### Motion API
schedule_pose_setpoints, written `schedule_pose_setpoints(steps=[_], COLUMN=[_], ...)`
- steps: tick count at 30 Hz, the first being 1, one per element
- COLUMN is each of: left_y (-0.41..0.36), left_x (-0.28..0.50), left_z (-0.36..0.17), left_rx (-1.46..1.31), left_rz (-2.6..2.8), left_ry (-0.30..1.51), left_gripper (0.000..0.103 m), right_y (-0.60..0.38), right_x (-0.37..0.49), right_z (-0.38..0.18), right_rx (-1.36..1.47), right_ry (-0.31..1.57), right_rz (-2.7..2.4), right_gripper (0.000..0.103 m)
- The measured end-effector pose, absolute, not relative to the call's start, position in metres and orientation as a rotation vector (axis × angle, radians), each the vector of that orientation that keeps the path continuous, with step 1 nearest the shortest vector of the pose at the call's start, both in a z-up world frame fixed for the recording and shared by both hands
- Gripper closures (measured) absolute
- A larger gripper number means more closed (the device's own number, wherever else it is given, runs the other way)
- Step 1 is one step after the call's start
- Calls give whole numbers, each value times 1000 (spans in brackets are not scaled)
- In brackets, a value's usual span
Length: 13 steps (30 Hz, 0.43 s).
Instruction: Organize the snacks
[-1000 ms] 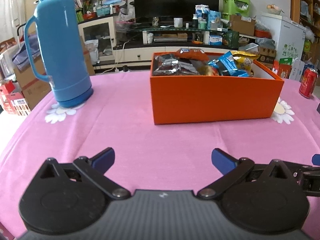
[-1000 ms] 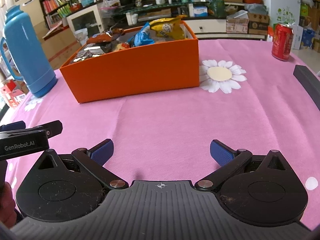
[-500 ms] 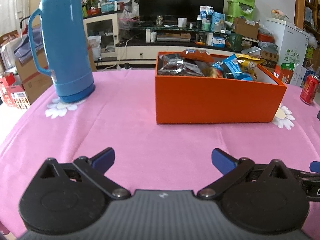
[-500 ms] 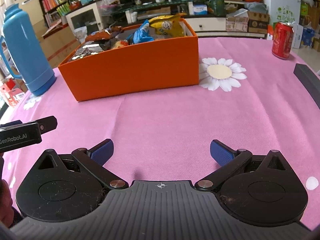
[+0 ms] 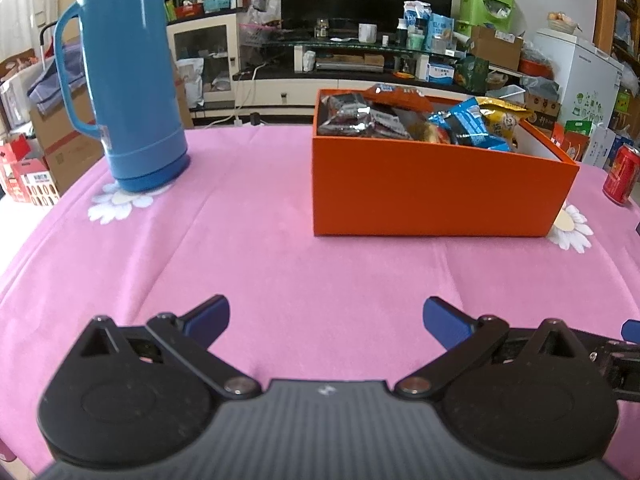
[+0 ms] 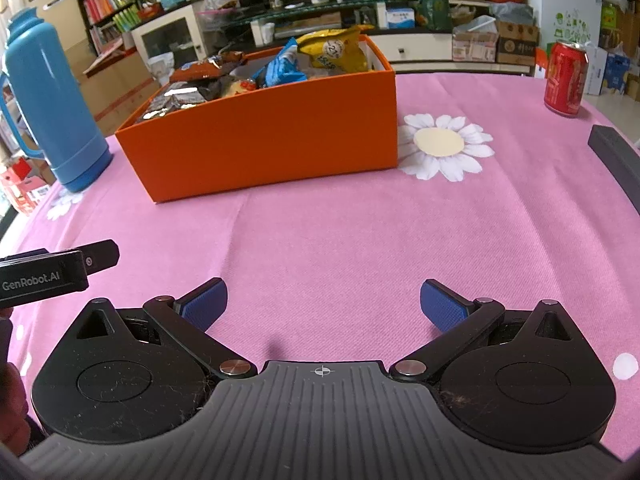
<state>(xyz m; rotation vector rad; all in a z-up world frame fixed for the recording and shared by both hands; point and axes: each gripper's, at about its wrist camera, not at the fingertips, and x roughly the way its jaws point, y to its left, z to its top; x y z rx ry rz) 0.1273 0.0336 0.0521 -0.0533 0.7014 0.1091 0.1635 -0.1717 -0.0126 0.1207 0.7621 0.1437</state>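
Ahead of both grippers, on pink tablecloth (image 5: 304, 264): orange box (image 5: 436, 196), open-topped, holding snack packets (image 5: 412, 120) piled to the rim — dark foil packs at the left end, brown pack behind them, blue pack (image 6: 282, 68) and yellow pack (image 6: 334, 50) toward the right end. Sitting well apart from both sets of fingers, ahead and slightly right of left gripper (image 5: 326, 320), ahead and left of right gripper (image 6: 323, 300).

Left gripper: hovering low over the cloth, blue-padded fingers (image 5: 208, 318) spread wide, gripping nothing.

Right gripper: likewise hovering low, fingers (image 6: 204, 304) spread wide, gripping nothing. Showing at its left edge: black body of the other device, lettered "GenRobot.AI".

Standing further out:
- Blue thermos flask (image 5: 128, 76), upright, ahead and left of left gripper, resting on a printed daisy, well apart from the box.
- Red drink can (image 6: 566, 78), upright, ahead and right of right gripper, beyond the box's right end.
- Printed daisy (image 6: 440, 144), partly tucked under the box's right corner.
- Dark bar (image 6: 618, 160), lying at the table's right edge; kind impossible to tell.
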Motion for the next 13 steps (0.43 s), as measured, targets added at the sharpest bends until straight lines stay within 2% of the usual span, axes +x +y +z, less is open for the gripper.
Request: schedule_pose_setpoints(steps=[13], left_y=[31], left_x=[130], left_z=[50], left_rx=[-47], left_rz=[100], left_ry=[716], left_gripper=[1], right_y=[-173], right_x=[164], right_z=[-14], right_rx=[125], right_ry=[765], right_rz=[145], right_gripper=[9])
